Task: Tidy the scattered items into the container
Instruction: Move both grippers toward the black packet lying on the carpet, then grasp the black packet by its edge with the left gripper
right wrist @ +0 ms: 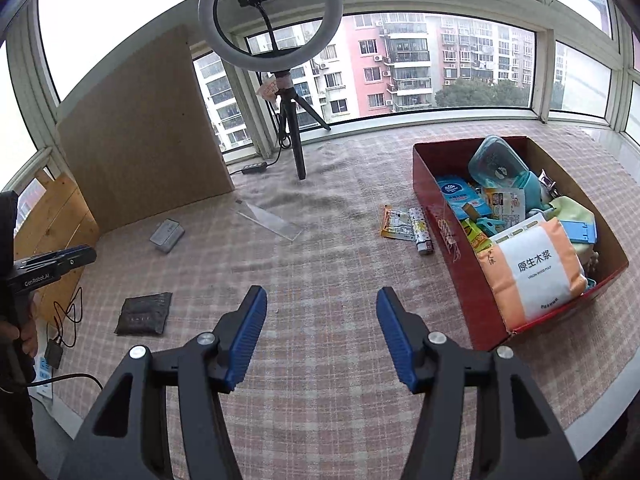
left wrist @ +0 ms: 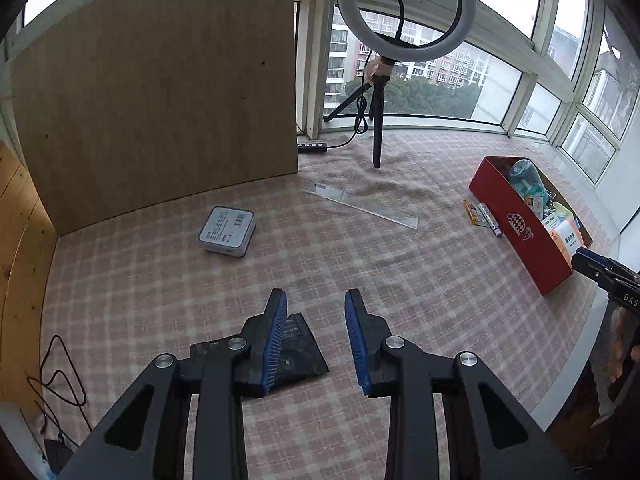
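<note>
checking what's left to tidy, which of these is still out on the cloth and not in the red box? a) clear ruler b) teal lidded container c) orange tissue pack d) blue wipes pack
a: the clear ruler lies flat on the checked cloth near the tripod, well apart from the red box, while the other three sit inside the box.

ring light [right wrist: 270,12] on tripod, brown board [left wrist: 160,92], checked cloth [right wrist: 320,264].
</note>
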{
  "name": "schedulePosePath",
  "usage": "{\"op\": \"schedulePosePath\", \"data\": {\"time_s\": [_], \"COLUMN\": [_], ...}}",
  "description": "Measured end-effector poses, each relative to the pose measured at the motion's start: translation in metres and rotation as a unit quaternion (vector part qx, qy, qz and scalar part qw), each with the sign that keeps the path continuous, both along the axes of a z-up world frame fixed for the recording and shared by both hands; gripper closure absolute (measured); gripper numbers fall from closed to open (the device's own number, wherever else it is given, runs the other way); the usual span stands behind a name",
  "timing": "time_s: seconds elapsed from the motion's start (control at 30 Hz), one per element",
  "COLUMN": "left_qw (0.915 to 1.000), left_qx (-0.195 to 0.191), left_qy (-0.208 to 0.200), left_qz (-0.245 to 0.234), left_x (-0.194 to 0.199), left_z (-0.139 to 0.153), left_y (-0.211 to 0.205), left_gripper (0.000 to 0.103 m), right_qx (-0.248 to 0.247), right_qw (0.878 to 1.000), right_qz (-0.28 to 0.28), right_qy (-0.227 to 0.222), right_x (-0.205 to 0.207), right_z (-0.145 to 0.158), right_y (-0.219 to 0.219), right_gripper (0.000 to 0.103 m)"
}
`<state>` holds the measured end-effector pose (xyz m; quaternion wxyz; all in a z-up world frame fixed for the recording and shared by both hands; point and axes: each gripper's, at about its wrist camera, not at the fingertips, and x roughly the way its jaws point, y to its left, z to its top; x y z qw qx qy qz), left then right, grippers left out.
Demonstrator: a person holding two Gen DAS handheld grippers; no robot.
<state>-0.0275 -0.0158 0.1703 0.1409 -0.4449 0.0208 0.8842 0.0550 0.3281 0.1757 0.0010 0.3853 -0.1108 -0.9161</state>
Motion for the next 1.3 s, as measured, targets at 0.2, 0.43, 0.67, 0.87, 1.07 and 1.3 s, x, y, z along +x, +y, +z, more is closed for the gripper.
{"op": "schedulePosePath", "data": {"time_s": [0.2, 0.43, 0.67, 0.87, 1.07, 1.3], "left_qw": [0.9967, 0.9913, 0.9918, 0.9918, 0.9910, 0.9911], "left_qx": [0.021, 0.043, 0.040, 0.040, 0.059, 0.080], "left_qy": [-0.020, -0.065, -0.082, -0.096, -0.107, -0.106], "left_qz": [0.076, 0.106, 0.089, 0.074, 0.053, 0.016], "left_x": [0.023, 0.025, 0.012, 0.001, -0.006, -0.011], "left_z": [-0.026, -0.084, -0.121, -0.140, -0.149, -0.149], "left_y": [-0.073, -0.110, -0.107, -0.103, -0.099, -0.087], "left_gripper": [0.066, 0.062, 0.062, 0.062, 0.063, 0.063], "right_qx": [-0.039, -0.093, -0.094, -0.092, -0.094, -0.095], "right_qw": [0.996, 0.980, 0.970, 0.966, 0.961, 0.958], "right_qz": [0.082, 0.158, 0.176, 0.176, 0.172, 0.194], "right_qy": [-0.014, -0.084, -0.142, -0.167, -0.197, -0.190], "right_x": [-0.036, -0.090, -0.123, -0.142, -0.152, -0.151], "right_z": [-0.012, -0.072, -0.118, -0.132, -0.151, -0.154], "right_y": [-0.064, -0.154, -0.211, -0.227, -0.233, -0.250], "right_gripper": [0.047, 0.047, 0.047, 0.047, 0.047, 0.046]}}
